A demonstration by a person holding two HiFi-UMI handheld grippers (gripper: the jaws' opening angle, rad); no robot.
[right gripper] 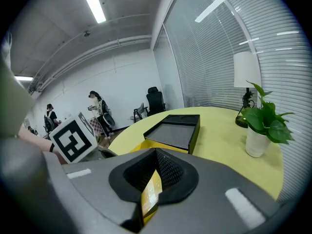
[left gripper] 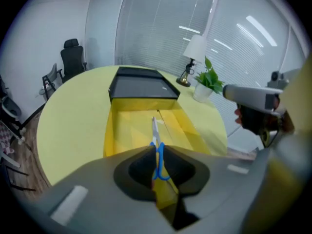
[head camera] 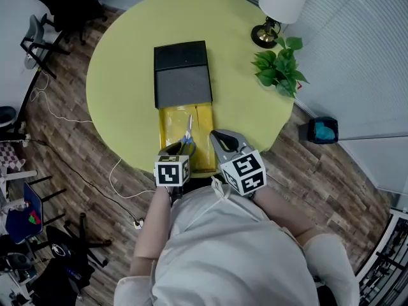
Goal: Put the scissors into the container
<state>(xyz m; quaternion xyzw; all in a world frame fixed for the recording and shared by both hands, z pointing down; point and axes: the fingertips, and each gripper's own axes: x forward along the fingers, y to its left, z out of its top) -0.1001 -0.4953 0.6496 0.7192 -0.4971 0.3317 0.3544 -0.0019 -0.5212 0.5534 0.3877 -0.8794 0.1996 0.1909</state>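
Observation:
The scissors [head camera: 189, 132], blue-handled, point blades-first into the open yellow container [head camera: 164, 132] on the round table. In the left gripper view their handles [left gripper: 159, 162] sit edge-on between the jaws of my left gripper [left gripper: 158, 152], which is shut on them; the blades [left gripper: 155, 128] reach out over the container's floor [left gripper: 126, 126]. My left gripper [head camera: 178, 148] is at the container's near end. My right gripper [head camera: 220, 139] is at the container's near right side. It [right gripper: 156, 162] is shut on a thin yellow strip of the container's wall [right gripper: 151, 194].
A black box lid [head camera: 182, 75] lies against the container's far end. A potted plant [head camera: 280, 65] and a lamp [head camera: 280, 5] stand at the table's far right. Office chairs and cables are on the floor to the left. People stand far off in the right gripper view.

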